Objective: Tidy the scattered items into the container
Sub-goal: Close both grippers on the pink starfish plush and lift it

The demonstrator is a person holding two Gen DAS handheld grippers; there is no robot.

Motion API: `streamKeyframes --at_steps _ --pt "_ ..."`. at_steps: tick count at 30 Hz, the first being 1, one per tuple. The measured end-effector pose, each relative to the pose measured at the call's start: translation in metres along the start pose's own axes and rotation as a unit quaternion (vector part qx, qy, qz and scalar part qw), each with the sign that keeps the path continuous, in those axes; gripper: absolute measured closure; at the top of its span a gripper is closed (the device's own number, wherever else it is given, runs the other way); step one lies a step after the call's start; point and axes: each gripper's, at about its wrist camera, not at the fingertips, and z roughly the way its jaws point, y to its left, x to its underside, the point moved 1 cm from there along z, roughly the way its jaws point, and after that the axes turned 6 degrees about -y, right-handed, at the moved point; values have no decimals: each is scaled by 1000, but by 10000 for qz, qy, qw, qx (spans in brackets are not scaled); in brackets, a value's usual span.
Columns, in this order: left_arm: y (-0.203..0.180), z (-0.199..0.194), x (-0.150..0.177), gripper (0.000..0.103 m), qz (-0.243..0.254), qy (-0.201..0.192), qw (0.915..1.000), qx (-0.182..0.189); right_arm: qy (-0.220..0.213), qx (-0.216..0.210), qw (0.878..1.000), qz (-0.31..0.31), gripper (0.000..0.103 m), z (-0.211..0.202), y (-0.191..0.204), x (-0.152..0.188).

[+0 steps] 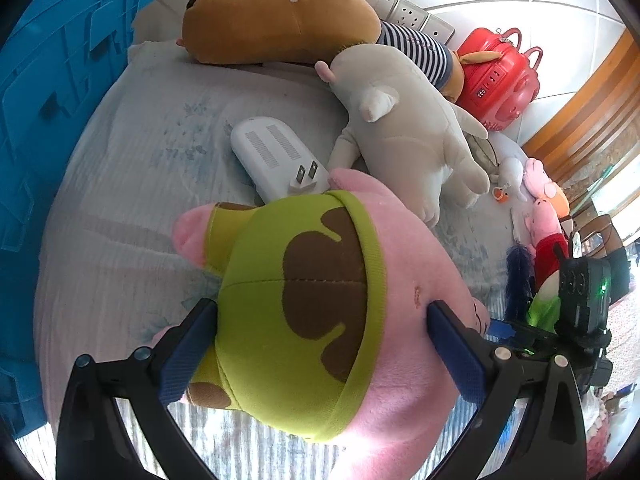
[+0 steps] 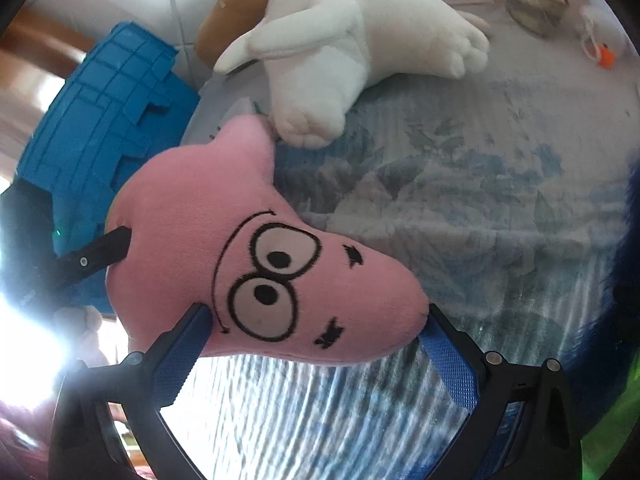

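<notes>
You have the pink star plush (image 1: 400, 280) pinched between both tools at once: your left gripper (image 1: 320, 320) has its jaws clamped across the green-and-brown shorts end, and your right gripper (image 2: 316, 328) has its jaws closed on the pointed head, one pad by the embroidered eyes and the other at the tip. Judging by its bulk and softness, the two-handed hold makes sense, since a single pinch would likely let the free end sag and drag. The blue crate (image 1: 60, 120), surely the container meant, stands at the far left edge of the bed (image 1: 140, 200); in the right wrist view it sits just behind the plush's upper arm, so the toy is near it but not yet over it. The crate's opening is not shown, so you cannot tell how much room is inside. Between plush and crate the sheet looks open on the left, which is your clean lane. Watch the far side: a white plug-in device (image 1: 276, 156) lies just beyond the shorts, and the white plush (image 1: 408, 128) has a foot touching or nearly touching the star's arm. The brown plush (image 1: 276, 20) lies far back by the wall, well apart.
</notes>
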Motion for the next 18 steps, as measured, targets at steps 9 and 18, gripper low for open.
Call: streamKeyframes --at_steps 9,18 --pt "3 0 6 0 -30 -13 10000 37 -55 74 9993 -372 0 8 3 -7" --pt "-11 -9 20 4 431 -164 9989 -11 6 63 9972 -741 23 7 18 6"
